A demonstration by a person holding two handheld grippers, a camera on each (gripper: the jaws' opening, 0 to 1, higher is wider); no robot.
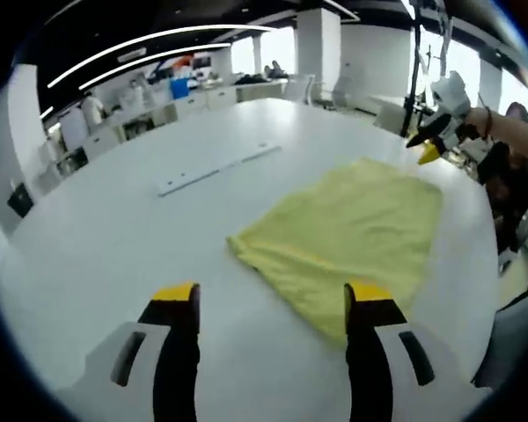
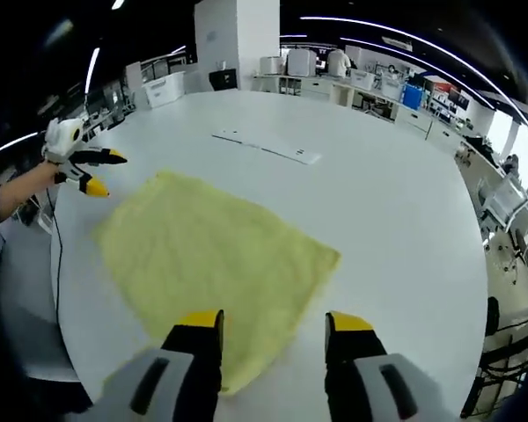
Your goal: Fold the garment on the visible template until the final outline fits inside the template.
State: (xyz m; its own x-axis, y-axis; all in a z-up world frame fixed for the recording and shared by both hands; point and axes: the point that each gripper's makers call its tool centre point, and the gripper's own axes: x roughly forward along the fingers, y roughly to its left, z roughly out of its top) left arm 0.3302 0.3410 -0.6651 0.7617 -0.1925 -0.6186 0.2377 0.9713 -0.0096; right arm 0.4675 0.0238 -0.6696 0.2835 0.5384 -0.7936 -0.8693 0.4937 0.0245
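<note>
A yellow cloth [image 1: 352,229] lies flat on the white table [image 1: 114,255], folded to a rough rectangle. My left gripper [image 1: 273,297] hovers open just short of the cloth's near corner, nothing between its yellow-tipped jaws. Beyond the cloth's far side, my right gripper [image 1: 427,145] hangs in a person's hand. In the right gripper view the same cloth [image 2: 207,255] spreads ahead, and my right gripper [image 2: 273,323] stands open over its near edge. My left gripper [image 2: 108,173] shows open past the cloth's far left corner, above the table edge.
A flat white strip [image 1: 216,169] lies on the table beyond the cloth, also visible as the strip [image 2: 268,148] in the right gripper view. The table edge [image 2: 66,290] runs close to the cloth's left side. Desks and boxes stand far behind.
</note>
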